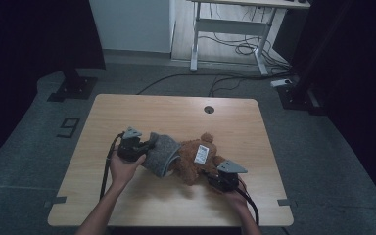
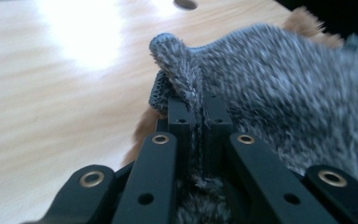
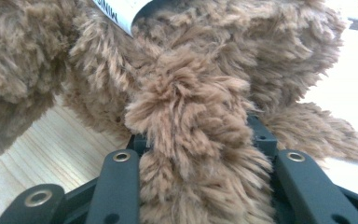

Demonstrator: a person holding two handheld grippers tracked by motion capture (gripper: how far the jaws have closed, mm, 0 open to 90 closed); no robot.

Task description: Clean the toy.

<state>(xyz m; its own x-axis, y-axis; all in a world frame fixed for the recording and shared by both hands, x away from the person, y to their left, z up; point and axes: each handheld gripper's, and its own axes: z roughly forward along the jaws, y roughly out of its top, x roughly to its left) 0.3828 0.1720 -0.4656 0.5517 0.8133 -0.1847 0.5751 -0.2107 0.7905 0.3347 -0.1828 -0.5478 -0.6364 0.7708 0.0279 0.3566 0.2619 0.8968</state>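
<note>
Grey knitted sweater (image 1: 162, 153) covers the upper half of the brown teddy bear (image 1: 198, 159), which lies mid-table (image 1: 127, 110). My left gripper (image 2: 193, 116) is pinched tight on the sweater's edge; my right gripper (image 3: 198, 135) clamps a furry limb of the bear. I judge I'm partway through working the sweater along the body. Next I must hold the bear steady and pull the edge evenly without it slipping.

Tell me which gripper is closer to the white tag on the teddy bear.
Right. The right gripper clamps a furry limb just below the white tag on the teddy bear. The left gripper pinches the grey knitted garment at the bear's far end.
</note>
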